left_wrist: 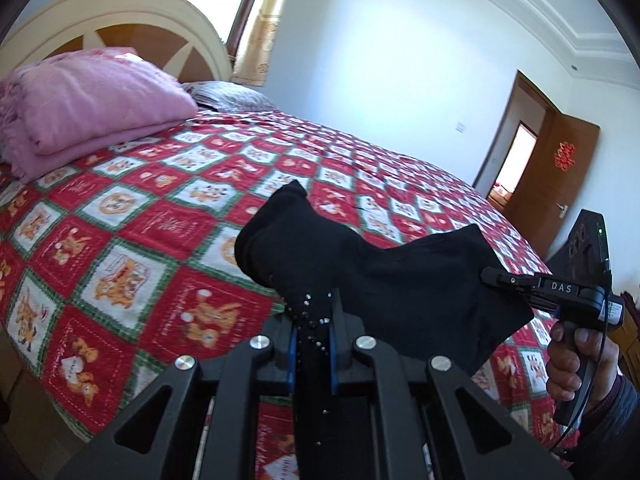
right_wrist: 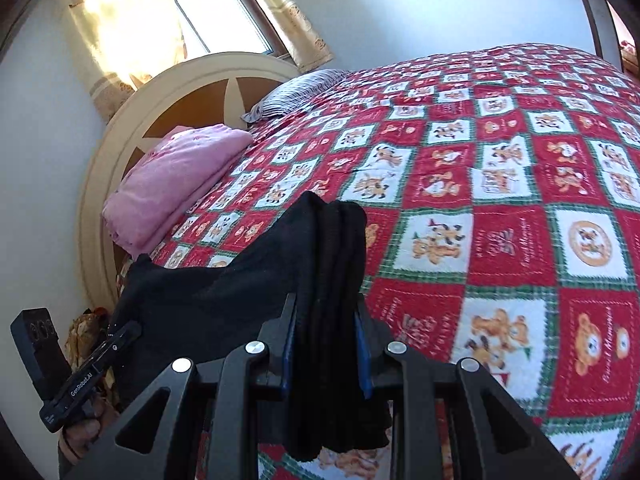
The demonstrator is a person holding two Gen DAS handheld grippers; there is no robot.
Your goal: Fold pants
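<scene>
Black pants (left_wrist: 360,272) hang in the air over the bed, stretched between both grippers. My left gripper (left_wrist: 314,320) is shut on one end, where small shiny studs dot the cloth. In the left wrist view the right gripper (left_wrist: 494,276) bites the far end of the pants, a hand (left_wrist: 572,364) around its handle. In the right wrist view my right gripper (right_wrist: 326,320) is shut on a thick folded bunch of the pants (right_wrist: 332,264). The cloth runs left to the left gripper (right_wrist: 128,330), low at the left edge.
A bed with a red, white and green patchwork quilt (right_wrist: 500,200) lies below. A folded pink blanket (left_wrist: 80,104) and a grey pillow (right_wrist: 300,88) lie by the cream headboard (left_wrist: 120,12). A wooden door (left_wrist: 548,168) stands open at far right.
</scene>
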